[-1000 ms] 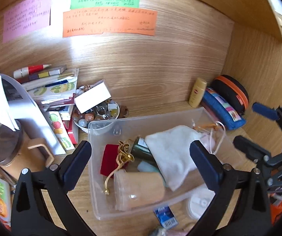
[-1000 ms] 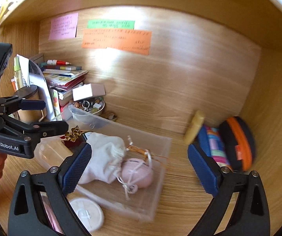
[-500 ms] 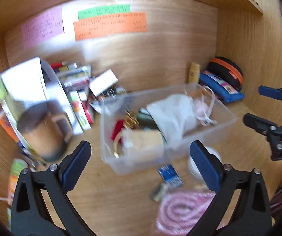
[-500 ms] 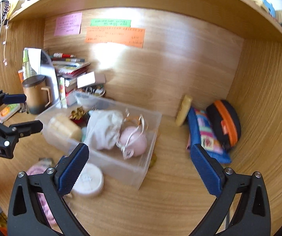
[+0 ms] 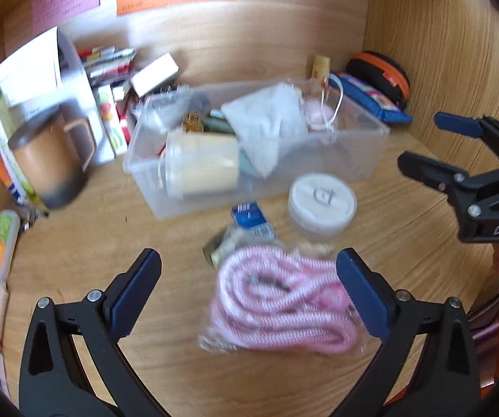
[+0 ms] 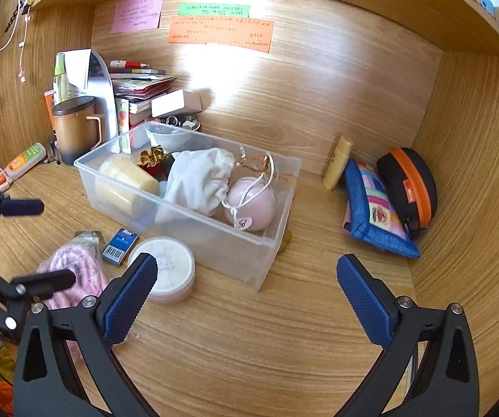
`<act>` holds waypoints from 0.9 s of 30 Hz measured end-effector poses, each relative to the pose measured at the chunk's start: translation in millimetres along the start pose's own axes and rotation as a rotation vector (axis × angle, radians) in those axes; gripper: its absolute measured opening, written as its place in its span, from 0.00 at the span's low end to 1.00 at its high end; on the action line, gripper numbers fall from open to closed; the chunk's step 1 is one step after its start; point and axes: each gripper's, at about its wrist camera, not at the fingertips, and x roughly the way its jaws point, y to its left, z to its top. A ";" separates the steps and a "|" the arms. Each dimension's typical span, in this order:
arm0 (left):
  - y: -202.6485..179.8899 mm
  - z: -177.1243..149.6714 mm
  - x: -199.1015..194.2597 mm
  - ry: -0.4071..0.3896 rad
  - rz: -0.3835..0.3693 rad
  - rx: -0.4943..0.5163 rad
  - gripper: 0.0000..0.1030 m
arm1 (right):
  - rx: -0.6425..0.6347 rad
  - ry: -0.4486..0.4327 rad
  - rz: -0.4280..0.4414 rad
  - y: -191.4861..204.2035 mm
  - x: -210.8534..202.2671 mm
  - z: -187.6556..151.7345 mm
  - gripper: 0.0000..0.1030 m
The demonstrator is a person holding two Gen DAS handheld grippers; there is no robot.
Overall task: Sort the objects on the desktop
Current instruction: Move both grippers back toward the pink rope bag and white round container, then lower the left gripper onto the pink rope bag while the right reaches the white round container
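Gaping left tool (image 5: 249, 278) frames braided pink rope (image 5: 280, 302).

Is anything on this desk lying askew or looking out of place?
Yes. Inside the clear bin, the beige cup lies on its side rather than upright. The yellow tube leans tilted against the back wall. Nothing appears spilled or broken.

L hand-held gripper (image 5: 248, 278): jaws wide, empty | R hand-held gripper (image 6: 246, 285): same
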 end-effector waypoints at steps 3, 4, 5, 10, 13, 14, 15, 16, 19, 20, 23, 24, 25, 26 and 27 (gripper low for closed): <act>-5.5 -7.3 3.3 0.024 -0.010 -0.017 0.99 | 0.000 0.005 0.010 -0.2 -1.8 -6.5 1.00; -8.9 -10.5 5.3 0.036 -0.027 -0.019 0.99 | -0.002 0.007 0.013 -0.1 -2.4 -9.6 1.00; -12.0 -12.7 6.4 0.045 -0.037 -0.017 0.99 | -0.004 0.009 0.015 -0.1 -2.7 -11.4 1.00; -31.3 -21.0 5.7 0.063 -0.041 0.010 0.99 | -0.010 0.008 0.026 -2.0 -7.6 -22.1 1.00; -39.4 -20.1 9.1 0.063 -0.004 0.012 0.99 | -0.008 0.008 0.032 -4.3 -8.8 -27.1 1.00; -40.5 -18.5 11.1 0.062 0.012 0.002 0.99 | -0.006 0.008 0.036 -5.2 -8.6 -28.1 1.00; -42.5 -16.8 13.5 0.061 0.029 -0.005 0.99 | -0.002 0.011 0.041 -6.0 -7.6 -29.3 1.00; -44.8 -15.1 16.5 0.060 0.048 0.000 0.99 | 0.003 0.016 0.045 -6.8 -6.0 -29.9 1.00; -49.6 -14.7 22.9 0.050 0.095 0.024 1.00 | 0.018 0.030 0.066 -8.0 -1.4 -32.3 1.00; -50.6 -15.8 23.2 0.045 0.102 0.033 1.00 | 0.020 0.033 0.073 -7.9 -0.1 -32.4 1.00; -48.4 -18.3 21.3 0.045 0.095 0.039 1.00 | 0.018 0.034 0.092 -4.3 1.8 -31.8 1.00; -45.9 -19.0 20.1 0.044 0.090 0.036 1.00 | 0.016 0.035 0.096 -2.8 2.9 -31.4 1.00; -42.8 -19.9 18.7 0.045 0.092 0.036 1.00 | 0.012 0.037 0.099 -1.1 4.4 -30.7 1.00; -40.0 -20.7 17.8 0.046 0.093 0.034 1.00 | 0.005 0.040 0.103 1.5 6.4 -30.0 1.00; -36.6 -21.6 16.4 0.048 0.094 0.030 1.00 | -0.002 0.044 0.107 4.0 8.6 -29.4 1.00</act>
